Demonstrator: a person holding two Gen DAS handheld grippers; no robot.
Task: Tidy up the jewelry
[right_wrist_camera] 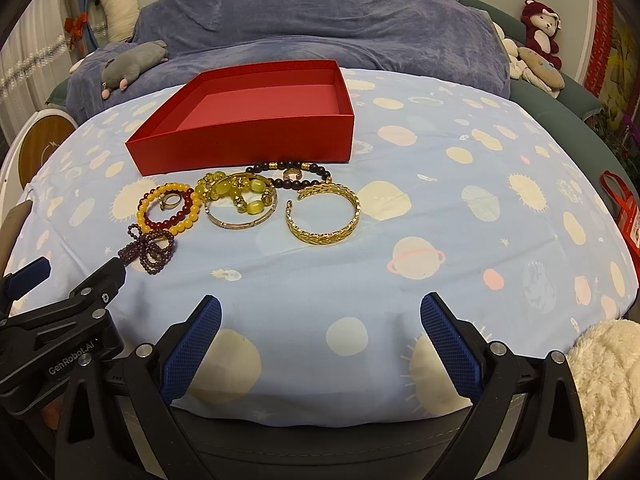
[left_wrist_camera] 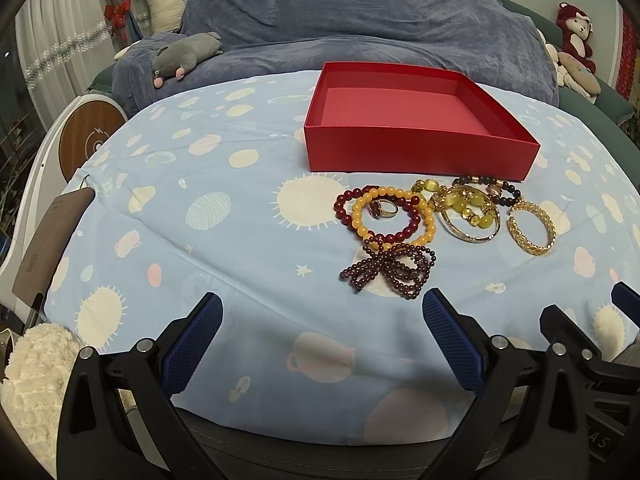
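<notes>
An open red box (left_wrist_camera: 416,152) (right_wrist_camera: 248,148) stands empty on the blue planet-print cloth. In front of it lies a pile of jewelry: a purple bead strand (left_wrist_camera: 388,268) (right_wrist_camera: 154,250), an orange bead bracelet (left_wrist_camera: 394,216) (right_wrist_camera: 170,208) over a dark red one, a ring (left_wrist_camera: 384,208), yellow-green beads in a gold bangle (left_wrist_camera: 468,210) (right_wrist_camera: 240,202), a dark bead bracelet (right_wrist_camera: 292,174) and a gold cuff (left_wrist_camera: 532,226) (right_wrist_camera: 324,216). My left gripper (left_wrist_camera: 322,312) is open near the table's front edge, left of the pile. My right gripper (right_wrist_camera: 320,314) is open, below the cuff.
The cloth (left_wrist_camera: 224,240) covers a round table. A blue-covered sofa (left_wrist_camera: 360,12) with plush toys stands behind it. A round wooden-faced device (left_wrist_camera: 88,136) sits at the left. A red bag (right_wrist_camera: 624,208) hangs at the right. Fluffy cream fabric (right_wrist_camera: 604,380) lies beside the front edge.
</notes>
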